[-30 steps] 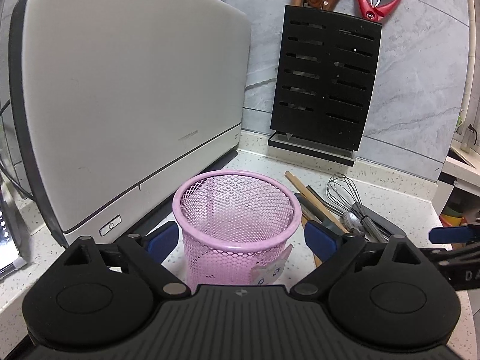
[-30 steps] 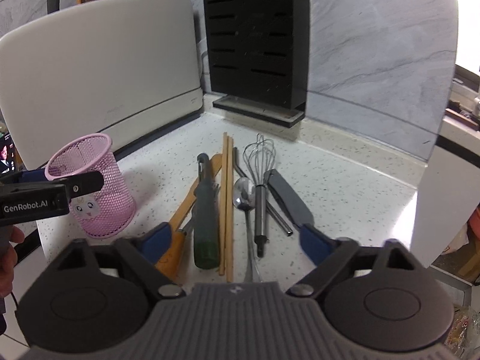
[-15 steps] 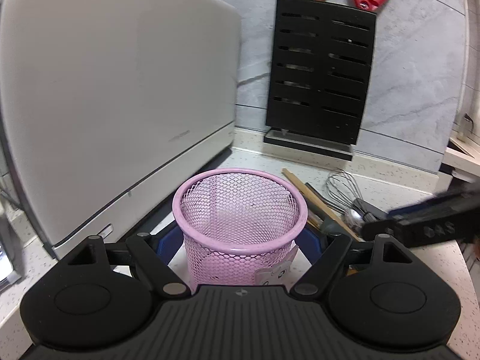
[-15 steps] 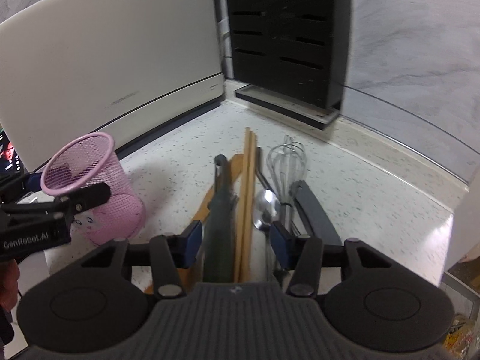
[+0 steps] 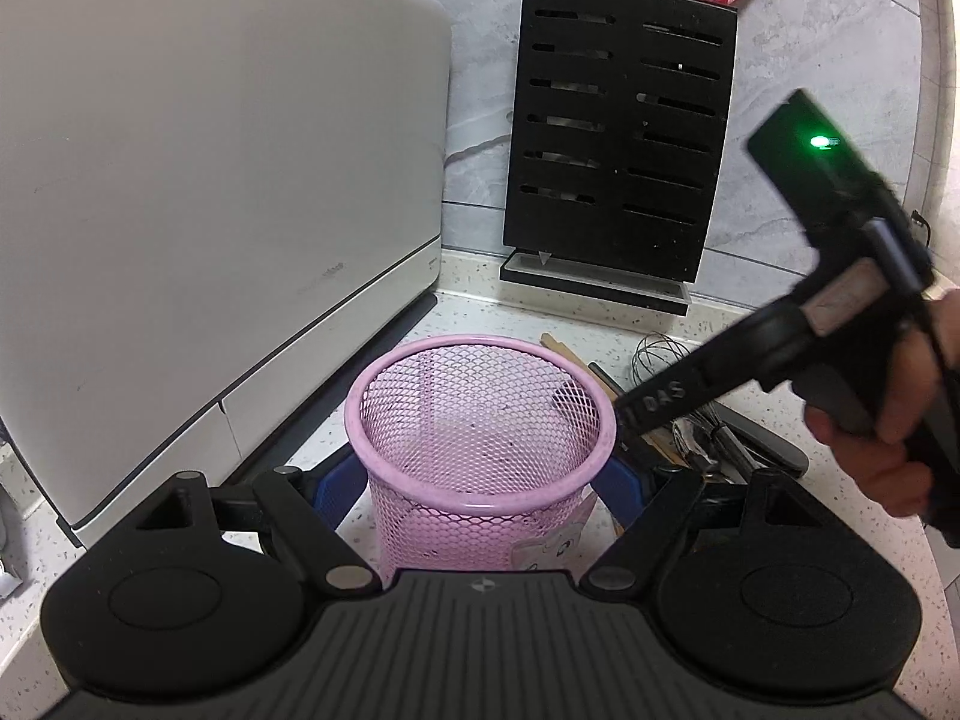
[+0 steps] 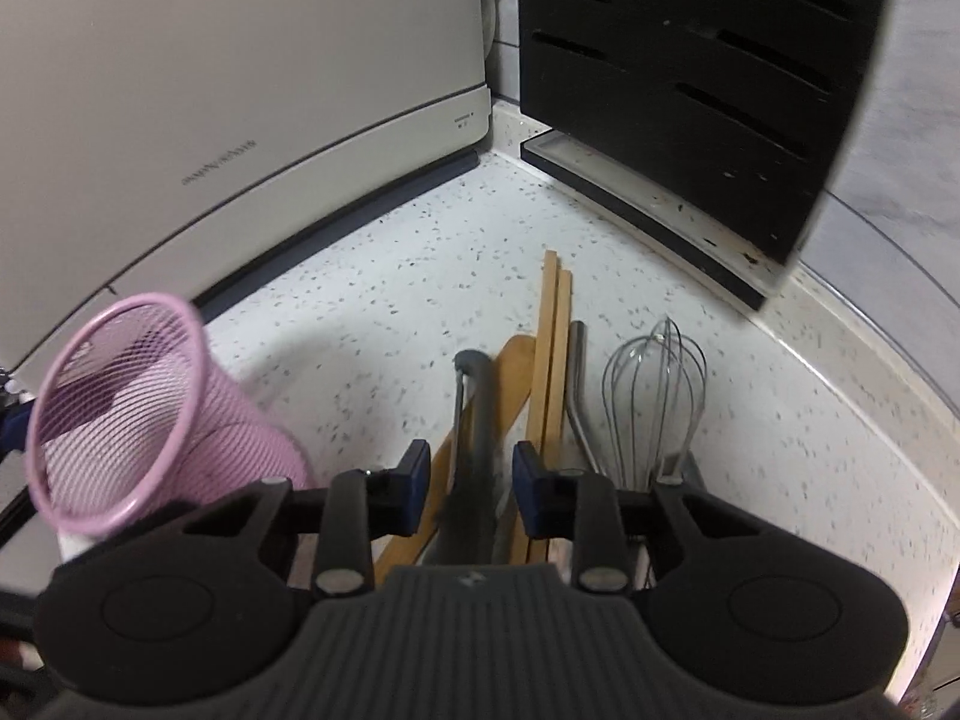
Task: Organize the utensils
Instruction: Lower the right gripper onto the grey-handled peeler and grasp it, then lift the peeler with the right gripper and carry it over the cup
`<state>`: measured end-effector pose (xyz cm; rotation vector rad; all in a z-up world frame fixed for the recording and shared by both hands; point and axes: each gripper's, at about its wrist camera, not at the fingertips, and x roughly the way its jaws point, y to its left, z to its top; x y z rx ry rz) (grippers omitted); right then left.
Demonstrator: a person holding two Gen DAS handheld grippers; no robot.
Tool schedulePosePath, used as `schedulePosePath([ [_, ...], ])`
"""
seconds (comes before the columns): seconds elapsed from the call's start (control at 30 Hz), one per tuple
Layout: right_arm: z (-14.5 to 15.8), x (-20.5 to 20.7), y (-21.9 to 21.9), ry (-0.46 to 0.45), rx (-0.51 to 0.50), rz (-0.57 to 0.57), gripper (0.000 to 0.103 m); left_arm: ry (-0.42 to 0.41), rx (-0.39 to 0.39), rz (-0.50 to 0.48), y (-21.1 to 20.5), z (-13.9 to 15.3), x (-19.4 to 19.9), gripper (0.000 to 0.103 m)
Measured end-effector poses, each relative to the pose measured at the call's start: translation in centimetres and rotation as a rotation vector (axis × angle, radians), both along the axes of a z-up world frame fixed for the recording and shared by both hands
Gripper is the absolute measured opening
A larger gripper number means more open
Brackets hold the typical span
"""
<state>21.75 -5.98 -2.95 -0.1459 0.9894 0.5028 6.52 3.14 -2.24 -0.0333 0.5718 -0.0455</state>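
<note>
Right gripper lower, jaws just closing round grey-handled utensil — 1 second on

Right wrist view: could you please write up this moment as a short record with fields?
Left gripper: shut on pink cup
Right gripper: jaws have just been closing around grey handle, pads not yet touching it
Beside handle: spatula, chopsticks, whisk, all lying on counter
Cup contents: none
Behind: knife block
</note>
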Motion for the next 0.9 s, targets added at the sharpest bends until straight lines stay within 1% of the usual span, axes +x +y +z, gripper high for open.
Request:
schedulePosePath([
  [0.07,-0.4,0.6,0.2,0.012,-0.006,-0.006,0.029,-0.004,0.003,0.004,0.0,0.0,0.1,0.098],
  [0.23,-0.6,1.3,0.6,0.003,-0.016,-0.004,0.028,-0.015,0.005,0.005,-0.3,-0.1,0.4,0.100],
  [0.3,-0.6,1.2,0.8,-0.003,-0.027,0.008,0.019,-0.022,-0.003,0.009,-0.3,-0.1,0.5,0.102],
  [0.4,-0.7,1.0,1.0,0.004,-0.036,0.016,0.015,-0.027,-0.012,0.015,-0.3,0.0,0.6,0.103],
  [0.5,-0.6,0.8,0.7,0.007,-0.025,0.008,0.014,-0.031,-0.013,0.016,-0.3,0.0,0.6,0.103],
  [0.57,-0.6,0.8,0.5,0.012,-0.013,0.002,0.014,-0.034,-0.023,0.008,-0.3,0.0,0.5,0.099],
  [0.6,-0.5,0.7,0.3,0.011,-0.008,-0.002,0.014,-0.033,-0.024,0.008,-0.3,0.0,0.4,0.099],
  [0.73,0.1,0.3,0.0,-0.008,0.005,0.004,0.014,-0.025,-0.024,0.006,-0.2,0.1,0.3,0.098],
  [0.9,1.6,-0.8,-0.9,-0.039,0.035,0.004,0.014,-0.014,-0.034,-0.008,-0.4,0.3,-0.2,0.098],
])
